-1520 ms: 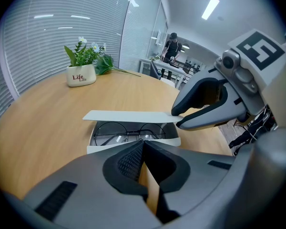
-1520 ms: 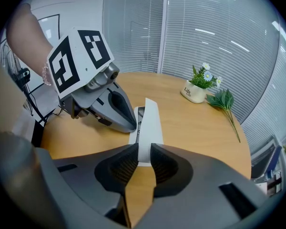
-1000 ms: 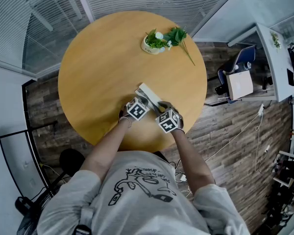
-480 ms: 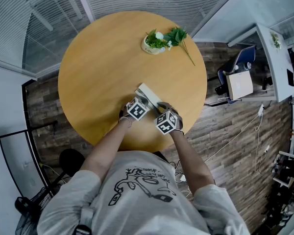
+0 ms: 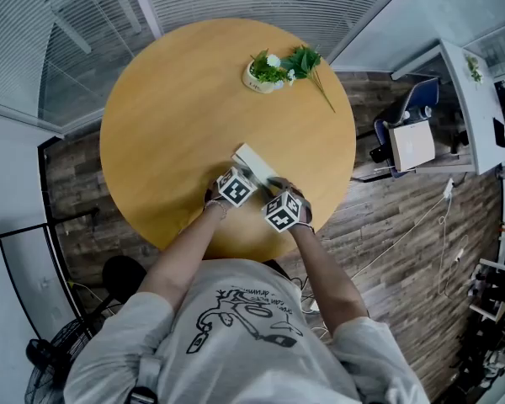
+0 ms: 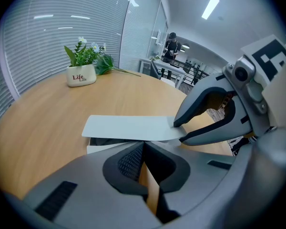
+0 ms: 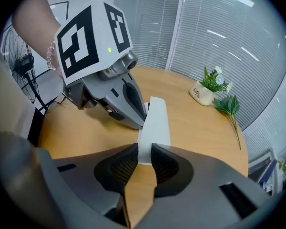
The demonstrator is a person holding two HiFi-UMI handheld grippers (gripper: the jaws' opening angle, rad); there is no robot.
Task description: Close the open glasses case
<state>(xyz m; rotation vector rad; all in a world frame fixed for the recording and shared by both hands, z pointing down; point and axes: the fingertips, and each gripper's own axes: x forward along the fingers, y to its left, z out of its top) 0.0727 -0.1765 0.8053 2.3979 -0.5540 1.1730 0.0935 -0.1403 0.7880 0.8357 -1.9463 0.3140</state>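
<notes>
The glasses case (image 5: 254, 163) lies on the near half of the round wooden table (image 5: 164, 116), close to the person's edge. Its pale lid (image 6: 128, 127) is tipped almost flat over the white base (image 6: 99, 148), with only a dark slit between them. The right gripper (image 7: 143, 151) meets the case at one short end. Its jaws stand a narrow gap apart with the lid's end showing in that gap, and they do not appear to pinch it. From the left gripper view, one tip of that gripper rests at the lid's corner and the other sits just beside the edge. The left gripper (image 6: 143, 149) is just beside the case's long side, its jaws pressed together with nothing between them and bare table beneath. In the head view both marker cubes sit side by side, just short of the case. Well apart, at the far side of the table, a small white pot of flowers (image 5: 263, 74) stands upright, with a leafy green sprig (image 5: 309, 62) lying beside it. Plank flooring (image 5: 404, 251) surrounds the table.
</notes>
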